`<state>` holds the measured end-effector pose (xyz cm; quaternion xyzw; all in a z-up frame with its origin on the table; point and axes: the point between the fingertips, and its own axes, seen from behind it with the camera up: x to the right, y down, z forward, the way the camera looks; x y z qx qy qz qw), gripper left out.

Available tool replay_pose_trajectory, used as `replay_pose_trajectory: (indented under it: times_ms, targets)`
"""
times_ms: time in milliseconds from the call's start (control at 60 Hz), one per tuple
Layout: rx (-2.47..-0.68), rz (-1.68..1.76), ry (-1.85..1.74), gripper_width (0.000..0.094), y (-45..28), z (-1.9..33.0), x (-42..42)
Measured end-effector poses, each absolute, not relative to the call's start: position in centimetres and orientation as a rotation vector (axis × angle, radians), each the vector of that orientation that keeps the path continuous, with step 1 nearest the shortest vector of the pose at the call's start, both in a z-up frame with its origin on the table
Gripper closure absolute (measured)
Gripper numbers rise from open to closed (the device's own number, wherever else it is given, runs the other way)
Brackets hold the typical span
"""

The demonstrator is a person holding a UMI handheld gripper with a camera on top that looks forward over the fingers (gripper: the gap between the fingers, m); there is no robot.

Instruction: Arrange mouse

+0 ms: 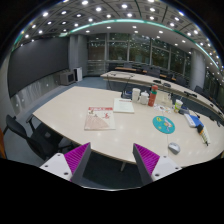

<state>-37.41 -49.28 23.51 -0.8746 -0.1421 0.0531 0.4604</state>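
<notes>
Distance is the main fact here: the tool (112, 163) hangs high above the near edge of a long pale worktop (70, 112), its two pink-padded fingers (76, 160) spread wide with nothing between them. The mouse (174, 148), a small grey shape, lies on the worktop close to its near edge, beyond the right finger and off to that side rather than in line with the gap. Just beyond it sits a round teal disc (163, 124), which may be the mat the mouse belongs on, though that is only a guess. Further along lie an open magazine or booklet (99, 119), some white papers (123, 105) and a cluster of bottles and cups (146, 96). A dark chair (25, 134) stands at the left side.

The approach has not really begun, in my judgement. Risks from here come mostly from alignment: since the mouse lies off the tool's centre line, a straight descent would miss it or land one finger on top. Its rounded, smooth shell could squirt out sideways if pinched too high or off-centre. Because it rests near the worktop's edge, a nudge toward the viewer could tip it off. A careless sweep might also knock the blue items (193, 120) lying to the right.
</notes>
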Motion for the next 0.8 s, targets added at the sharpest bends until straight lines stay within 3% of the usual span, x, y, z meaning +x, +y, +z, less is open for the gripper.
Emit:
replay_pose_trajectory:
  times_ms: [167, 400, 550, 800]
  targets:
    - [-2.194, 0.098, -0.310, 0.0078, -49.2, 20.8, -34.1]
    - [-2.268, -0.040, -0.178, 0.0078, -46.7, 12.5, -21.1]
    - [-2.275, -0.162, -0.105, 0.0075, -42.7, 7.5, -11.2]
    - [-2.267, -0.197, 0.005, 0.0077, -34.4, 2.4, -0.7]
